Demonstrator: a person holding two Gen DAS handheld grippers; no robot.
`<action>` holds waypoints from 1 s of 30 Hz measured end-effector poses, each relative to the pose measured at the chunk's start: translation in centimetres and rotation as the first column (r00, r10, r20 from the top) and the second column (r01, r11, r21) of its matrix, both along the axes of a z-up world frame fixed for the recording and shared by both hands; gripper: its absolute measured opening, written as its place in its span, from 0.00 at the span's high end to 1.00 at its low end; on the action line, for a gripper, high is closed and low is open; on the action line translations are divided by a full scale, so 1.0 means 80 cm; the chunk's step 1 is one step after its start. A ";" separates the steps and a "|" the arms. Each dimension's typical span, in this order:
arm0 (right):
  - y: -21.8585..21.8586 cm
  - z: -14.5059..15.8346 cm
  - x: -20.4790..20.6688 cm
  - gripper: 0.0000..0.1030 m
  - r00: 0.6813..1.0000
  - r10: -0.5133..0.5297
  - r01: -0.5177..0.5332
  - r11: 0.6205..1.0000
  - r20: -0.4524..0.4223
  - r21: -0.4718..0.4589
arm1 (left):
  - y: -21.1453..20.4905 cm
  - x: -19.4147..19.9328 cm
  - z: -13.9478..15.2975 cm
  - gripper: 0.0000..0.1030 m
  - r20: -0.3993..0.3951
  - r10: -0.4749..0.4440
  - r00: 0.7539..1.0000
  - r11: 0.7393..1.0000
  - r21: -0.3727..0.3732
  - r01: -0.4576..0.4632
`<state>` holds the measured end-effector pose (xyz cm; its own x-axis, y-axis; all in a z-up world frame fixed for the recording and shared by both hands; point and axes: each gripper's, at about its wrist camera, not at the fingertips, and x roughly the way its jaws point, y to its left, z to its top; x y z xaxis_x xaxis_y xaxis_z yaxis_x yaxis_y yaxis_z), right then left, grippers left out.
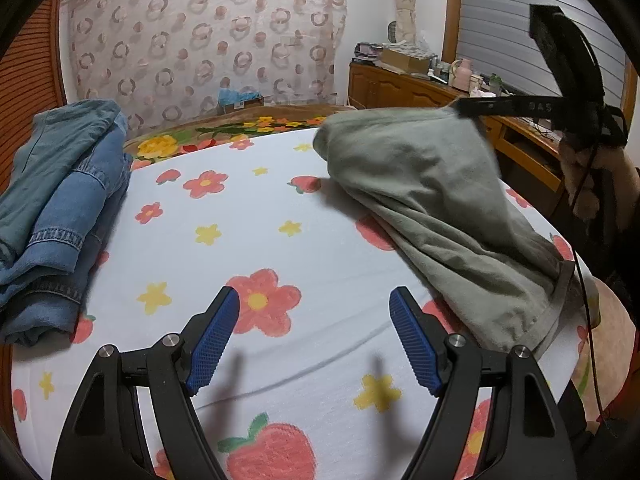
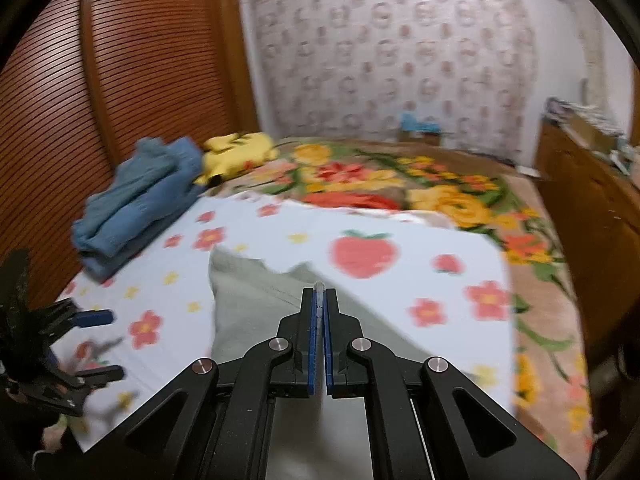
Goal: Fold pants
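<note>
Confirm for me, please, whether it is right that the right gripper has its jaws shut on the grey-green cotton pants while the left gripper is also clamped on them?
Not quite: the left gripper is not clamped on anything. The left wrist view shows its jaws wide open above the flower-printed white sheet, empty. The right gripper does have its jaws shut on the grey-green cotton pants.

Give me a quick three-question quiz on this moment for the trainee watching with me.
1. True or false: the right claw is shut on the grey-green pants.
2. Which claw is open with nothing between its pads? A) left claw B) right
3. Fill in: the folded denim pile lies on the ___ side of the bed sheet in the left wrist view.

Key: 1 true; 2 A; 3 left.
</note>
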<state>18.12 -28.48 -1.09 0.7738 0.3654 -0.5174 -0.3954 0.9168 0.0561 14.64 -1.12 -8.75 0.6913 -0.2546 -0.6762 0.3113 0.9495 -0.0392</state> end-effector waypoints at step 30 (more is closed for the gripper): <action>-0.048 -0.029 -0.062 0.80 0.990 -0.143 0.143 0.989 -0.007 -0.026 | -0.055 -0.017 0.013 0.24 0.004 -0.088 0.996 0.996 0.023 0.088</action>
